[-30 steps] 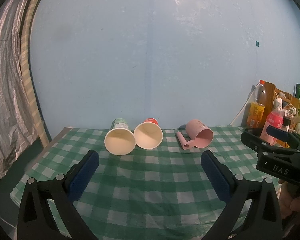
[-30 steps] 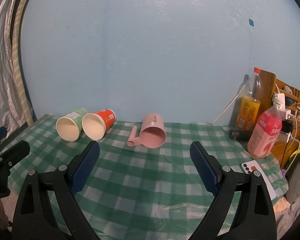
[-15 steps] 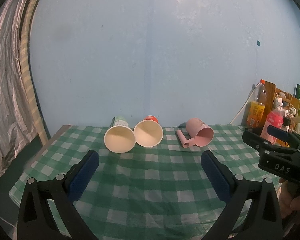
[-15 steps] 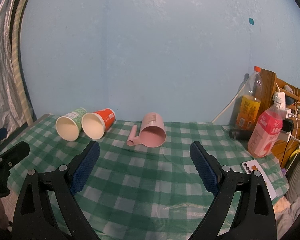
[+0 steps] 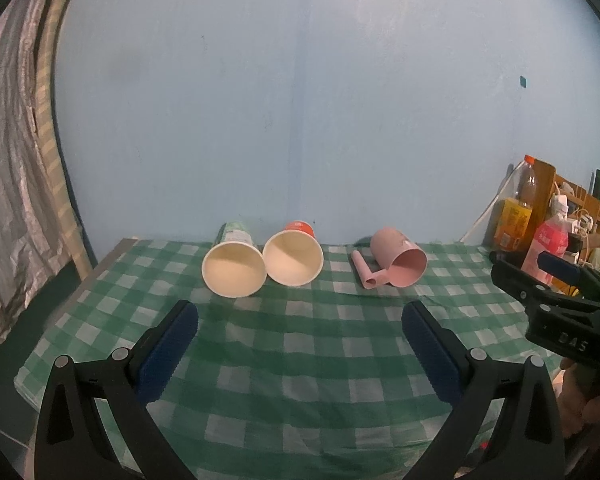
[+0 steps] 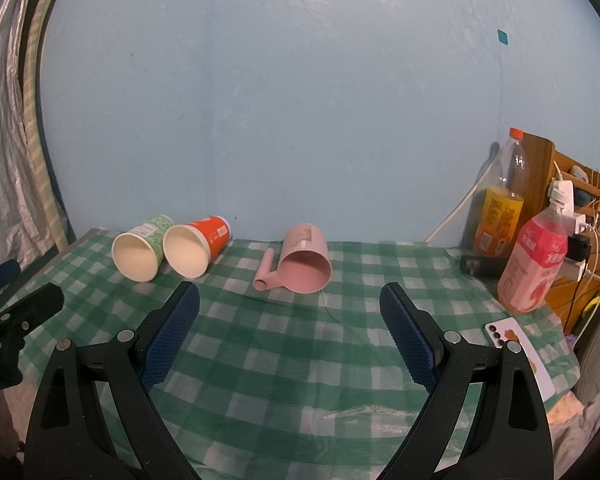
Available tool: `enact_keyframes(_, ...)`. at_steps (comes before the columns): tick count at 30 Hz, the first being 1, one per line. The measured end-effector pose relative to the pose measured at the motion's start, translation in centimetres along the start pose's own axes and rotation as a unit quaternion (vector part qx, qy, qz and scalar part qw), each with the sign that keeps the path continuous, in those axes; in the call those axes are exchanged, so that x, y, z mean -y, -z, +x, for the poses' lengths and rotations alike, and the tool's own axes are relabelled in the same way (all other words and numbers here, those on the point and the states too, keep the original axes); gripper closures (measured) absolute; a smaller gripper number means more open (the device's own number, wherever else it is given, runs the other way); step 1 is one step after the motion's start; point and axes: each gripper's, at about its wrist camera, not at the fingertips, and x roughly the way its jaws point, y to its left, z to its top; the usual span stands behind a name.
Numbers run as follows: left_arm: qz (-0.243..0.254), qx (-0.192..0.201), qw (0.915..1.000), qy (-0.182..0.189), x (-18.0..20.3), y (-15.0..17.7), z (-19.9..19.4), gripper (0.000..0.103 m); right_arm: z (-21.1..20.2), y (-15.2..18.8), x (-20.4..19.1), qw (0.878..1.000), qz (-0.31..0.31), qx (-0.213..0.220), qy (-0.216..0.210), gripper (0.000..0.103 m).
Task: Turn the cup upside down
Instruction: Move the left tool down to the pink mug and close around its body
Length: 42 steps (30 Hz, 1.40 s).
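We held our left gripper [image 5: 300, 328] above the green checked tablecloth [image 5: 308, 360], and its two blue fingers [image 5: 168, 344] stood wide apart with nothing between them. Our right gripper [image 6: 290, 324] was wide open too, and it held nothing.

Three cups lay on their sides near the far edge of the table, by the blue wall [image 5: 300, 100]. The green paper cup [image 5: 234, 268] and the red paper cup [image 5: 294, 256] lay side by side, touching, with their open mouths facing us. The pink cup [image 6: 304, 264] lay well apart from them, to their right, and its handle [image 6: 265, 270] stuck out to the left. All three cups were well apart from both grippers.

A pink drink bottle [image 6: 534, 264] and an orange drink bottle [image 6: 500, 208] stood at the right end of the table. A phone [image 6: 516, 344] lay flat near the right edge.
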Motion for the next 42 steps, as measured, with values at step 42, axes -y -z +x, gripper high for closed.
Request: enact_keyframes(42, 0.01, -0.308, 0.9498, 0.052, 11.2, -9.3, 28.1, 0.0, 22.9, -7.1, 14.3, 0.919, 0.228, -0.299, -0.116, 0.012)
